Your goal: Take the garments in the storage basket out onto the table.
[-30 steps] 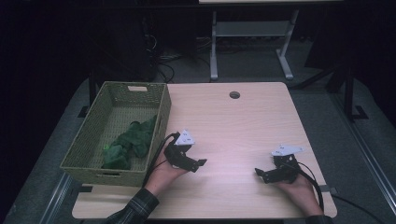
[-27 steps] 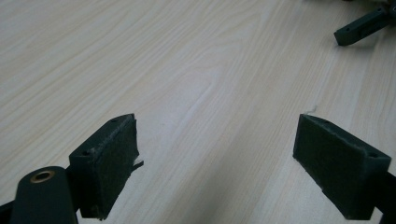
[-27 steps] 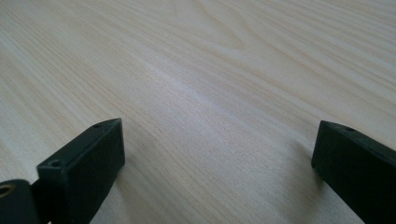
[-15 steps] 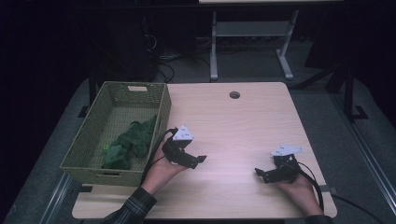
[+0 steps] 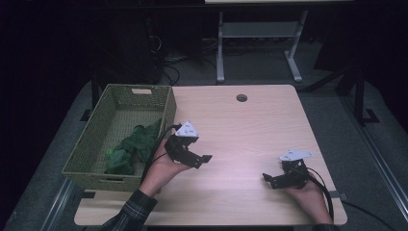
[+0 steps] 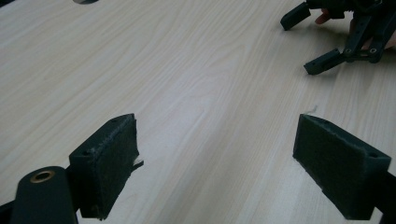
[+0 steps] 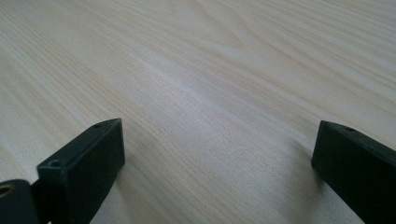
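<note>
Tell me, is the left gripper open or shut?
Open: the left gripper has its pads wide apart over bare table, holding nothing.

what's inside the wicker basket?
A crumpled green cloth lies in the basket, toward its near right side. Anything beneath the cloth is covered; the near wall hides the floor just behind it.

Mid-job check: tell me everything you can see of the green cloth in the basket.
The green cloth lies crumpled in a loose heap inside the woven basket, toward its near right corner. It looks like soft fabric, dark green with a brighter green patch at its near left. It rests on the basket floor and rises against the right wall. No gripper touches it.
</note>
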`<state>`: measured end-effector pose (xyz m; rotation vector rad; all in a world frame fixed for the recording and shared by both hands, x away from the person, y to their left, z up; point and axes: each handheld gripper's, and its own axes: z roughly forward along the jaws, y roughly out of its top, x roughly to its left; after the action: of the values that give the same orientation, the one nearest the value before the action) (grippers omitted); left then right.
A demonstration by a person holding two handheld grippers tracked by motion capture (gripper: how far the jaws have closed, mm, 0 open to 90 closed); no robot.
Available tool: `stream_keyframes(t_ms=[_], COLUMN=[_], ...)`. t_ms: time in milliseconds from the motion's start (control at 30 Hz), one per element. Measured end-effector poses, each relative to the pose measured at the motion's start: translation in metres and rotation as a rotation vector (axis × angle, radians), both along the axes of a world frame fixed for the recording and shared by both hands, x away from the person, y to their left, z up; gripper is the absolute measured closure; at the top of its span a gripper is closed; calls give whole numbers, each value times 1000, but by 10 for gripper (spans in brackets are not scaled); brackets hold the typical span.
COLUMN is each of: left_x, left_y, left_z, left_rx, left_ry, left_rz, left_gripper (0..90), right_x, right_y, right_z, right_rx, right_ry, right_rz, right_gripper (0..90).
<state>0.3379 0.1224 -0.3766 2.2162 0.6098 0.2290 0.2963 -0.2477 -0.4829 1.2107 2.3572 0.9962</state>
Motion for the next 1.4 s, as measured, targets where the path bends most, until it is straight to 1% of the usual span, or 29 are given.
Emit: stream_keyframes(t_ms=[67,100,167,200,300,333,400,467,500,600,633,667,833,867,933,967,1000,1033,1067,1133,1200,1267,1300,1367,1400], left_x=[2,5,6,8,10,13,16,17,18,20,20,20,21,21,22,22,21,21,22,23,23,22,23,22,22], left_y=[1,2,3,3,4,6,8,9,11,15,15,15,27,27,35,35,38,38,42,47,49,54,56,61,64], left_z=[5,8,10,12,14,17,21,22,23,23,23,23,26,26,29,29,30,30,30,31,32,34,35,38,39], left_rx=[-13,-10,-4,-8,0,7,7,5,8,27,27,15,25,25,23,23,17,17,24,28,29,17,23,11,13], left_ry=[3,5,1,2,0,-3,-1,-1,4,1,1,4,9,9,1,1,3,3,11,12,14,19,13,11,7], left_rz=[-1,-10,-16,-13,-15,-20,-16,-12,-13,-23,-23,-19,-5,-5,9,9,18,18,18,24,26,31,27,42,43], left_gripper=[132,133,133,133,134,134,136,136,138,138,138,138,139,138,138,139,139,139,139,140,140,163,182,184,185], right_x=[0,0,0,0,0,0,0,0,0,0,0,0,0,0,0,0,0,0,0,0,0,0,0,0,0], right_y=[0,0,0,0,0,0,0,0,0,0,0,0,0,0,0,0,0,0,0,-1,-1,0,0,0,0], right_z=[0,0,0,0,0,0,0,0,0,0,0,0,0,0,0,0,0,0,0,0,0,0,0,0,0], right_rx=[0,0,1,0,0,0,0,0,0,-1,-1,-1,-1,-1,-2,-2,-2,-2,-2,-3,-3,-2,-2,-2,-2], right_ry=[0,0,-1,-1,-1,-1,-3,-4,-4,-4,-4,-4,-7,-7,-9,-9,-9,-9,-8,-9,-9,-9,-9,-9,-9], right_rz=[0,0,0,0,1,1,2,2,2,2,2,2,4,4,5,5,5,5,5,5,5,5,5,5,5], right_gripper=[23,23,23,23,23,23,23,23,23,23,23,23,23,23,23,23,24,23,24,23,24,23,24,24,24])
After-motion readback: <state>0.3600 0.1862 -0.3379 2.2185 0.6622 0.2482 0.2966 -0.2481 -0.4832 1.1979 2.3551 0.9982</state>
